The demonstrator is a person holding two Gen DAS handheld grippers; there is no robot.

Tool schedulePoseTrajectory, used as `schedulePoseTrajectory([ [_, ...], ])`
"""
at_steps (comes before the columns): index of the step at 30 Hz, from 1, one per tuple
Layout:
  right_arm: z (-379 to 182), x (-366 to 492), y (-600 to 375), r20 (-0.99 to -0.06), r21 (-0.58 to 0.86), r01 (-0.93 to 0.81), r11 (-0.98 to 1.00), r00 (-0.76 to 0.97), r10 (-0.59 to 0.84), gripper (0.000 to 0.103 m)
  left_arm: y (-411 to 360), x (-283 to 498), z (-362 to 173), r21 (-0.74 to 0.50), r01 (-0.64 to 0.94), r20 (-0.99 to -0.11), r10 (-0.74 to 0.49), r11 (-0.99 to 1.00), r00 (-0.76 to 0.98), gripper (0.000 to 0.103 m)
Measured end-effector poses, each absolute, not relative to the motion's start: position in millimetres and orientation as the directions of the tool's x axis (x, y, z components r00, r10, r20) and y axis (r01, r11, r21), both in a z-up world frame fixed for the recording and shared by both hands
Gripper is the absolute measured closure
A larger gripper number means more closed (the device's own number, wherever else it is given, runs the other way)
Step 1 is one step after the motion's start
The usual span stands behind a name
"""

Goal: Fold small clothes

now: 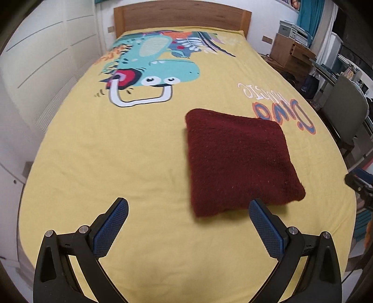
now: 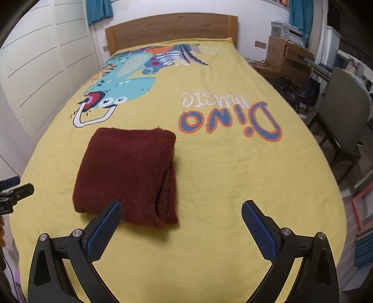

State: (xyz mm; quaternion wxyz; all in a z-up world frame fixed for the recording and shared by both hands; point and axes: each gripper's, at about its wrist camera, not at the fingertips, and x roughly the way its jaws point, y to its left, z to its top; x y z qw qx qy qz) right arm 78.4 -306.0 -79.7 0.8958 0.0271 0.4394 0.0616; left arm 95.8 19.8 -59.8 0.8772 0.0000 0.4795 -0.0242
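A dark red fuzzy cloth lies folded into a thick square on the yellow bed sheet. In the right wrist view the folded cloth shows stacked layers along its right edge. My left gripper is open and empty, held above the sheet just in front and left of the cloth. My right gripper is open and empty, held above the sheet just in front and right of the cloth. Neither gripper touches the cloth.
The sheet has a dinosaur print and "Dino music" lettering. A wooden headboard stands at the far end. White wardrobe doors line the left. A grey chair and wooden furniture stand right.
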Motion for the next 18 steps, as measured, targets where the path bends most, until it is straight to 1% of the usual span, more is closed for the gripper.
schedulePoseTrajectory([
  [8,-65,34,-322,-0.775,0.092,-0.047,0.995,0.624,0.101,0.002,31,59,-51,0.004,0.009,-0.844,-0.001,1.0,0.536,0.001],
  [16,-67,12,-332,-0.788,0.115,-0.03,0.993,0.606,0.109,0.001,34,43,-43,0.0,-0.001,-0.837,0.0,1.0,0.546,0.001],
  [18,-67,9,-334,-0.789,0.114,-0.024,0.993,0.605,0.106,0.001,32,41,-44,0.014,0.003,-0.838,0.01,1.0,0.546,0.001],
])
